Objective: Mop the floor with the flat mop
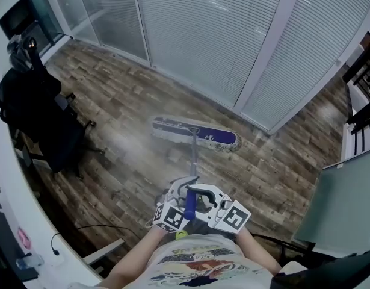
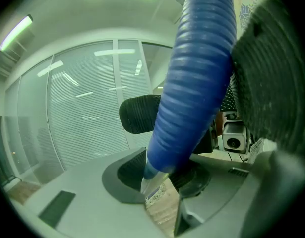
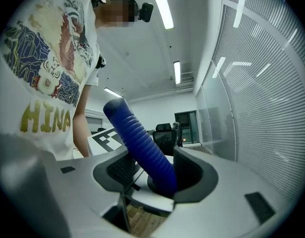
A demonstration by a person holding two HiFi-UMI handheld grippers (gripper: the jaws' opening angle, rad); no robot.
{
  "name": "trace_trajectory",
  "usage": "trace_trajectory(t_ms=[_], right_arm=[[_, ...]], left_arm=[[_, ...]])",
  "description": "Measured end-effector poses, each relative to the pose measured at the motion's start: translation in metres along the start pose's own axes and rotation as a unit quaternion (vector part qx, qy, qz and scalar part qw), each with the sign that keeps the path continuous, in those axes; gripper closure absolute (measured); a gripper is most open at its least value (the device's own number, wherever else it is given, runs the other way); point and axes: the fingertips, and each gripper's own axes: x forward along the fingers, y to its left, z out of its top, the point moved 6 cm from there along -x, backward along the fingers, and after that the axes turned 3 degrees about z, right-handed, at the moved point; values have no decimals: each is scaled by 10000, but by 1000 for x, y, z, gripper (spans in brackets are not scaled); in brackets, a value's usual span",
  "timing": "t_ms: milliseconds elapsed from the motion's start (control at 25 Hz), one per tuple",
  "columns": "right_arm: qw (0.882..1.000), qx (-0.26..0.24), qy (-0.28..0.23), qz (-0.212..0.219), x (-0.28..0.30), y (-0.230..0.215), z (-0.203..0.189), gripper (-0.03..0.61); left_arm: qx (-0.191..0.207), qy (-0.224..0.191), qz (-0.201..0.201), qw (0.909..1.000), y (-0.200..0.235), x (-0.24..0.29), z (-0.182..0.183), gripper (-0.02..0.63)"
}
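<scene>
1. Now we see the flat mop (image 1: 195, 135) with its head lying flat on the wood-plank floor (image 1: 112, 119), out in the middle of the room. It lies nearer to the far glass wall (image 1: 209, 35) and its closed blinds than to us.
2. Its metal pole (image 1: 192, 158) runs from the head back towards us. It ends in a blue ribbed grip (image 1: 189, 206) just in front of our printed shirt (image 1: 197, 264).
3. We have the left hand-held gripper (image 2: 161, 176) clenched at the lower end of that grip, where the blue sleeve gives way to bare metal. Its two dark pads sit on either side of the pole.
4. We have the right hand-held gripper (image 3: 158, 175) grasping the blue grip itself. The sleeve stands between the two pads, and its rounded top rises free above them, slanting to the left.
5. In the head view both grippers sit side by side on the handle, their marker cubes facing up, left of the handle and right of it.
6. At the left a black office chair (image 1: 43, 122) stands well apart from the mop, and a curved white surface (image 1: 10, 188) follows the near left edge.
</scene>
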Motion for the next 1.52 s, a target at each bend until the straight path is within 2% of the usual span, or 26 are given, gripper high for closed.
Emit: trace_trajectory(t_ms=[200,440,640,760,920,1160,1320,1520], right_arm=[[9999,119,-53,-43,-8,-111,-3,354],[9996,233,131,-99,-18,-242,-12,354],[9989,335,128,-299,-18,-315,-18,353],[9985,373,135,-380,-15,-335,-22,351],[9979,426,203,-433,-14,-333,-22,351],[9981,430,356,-261,-4,-295,-17,351],[9983,422,354,-214,6,-243,-16,351],[9984,398,380,-134,11,-146,-14,351]], left_arm=[[144,44,4,9999,69,88,7,517],[112,64,14,9999,150,193,13,515],[154,85,-89,9998,198,251,12,512],[217,107,-141,9996,214,265,9,511],[223,128,-163,9995,213,263,9,509],[72,91,-22,9999,195,227,7,508],[79,97,-35,9999,167,181,3,508],[2,75,18,10000,107,104,-2,506]])
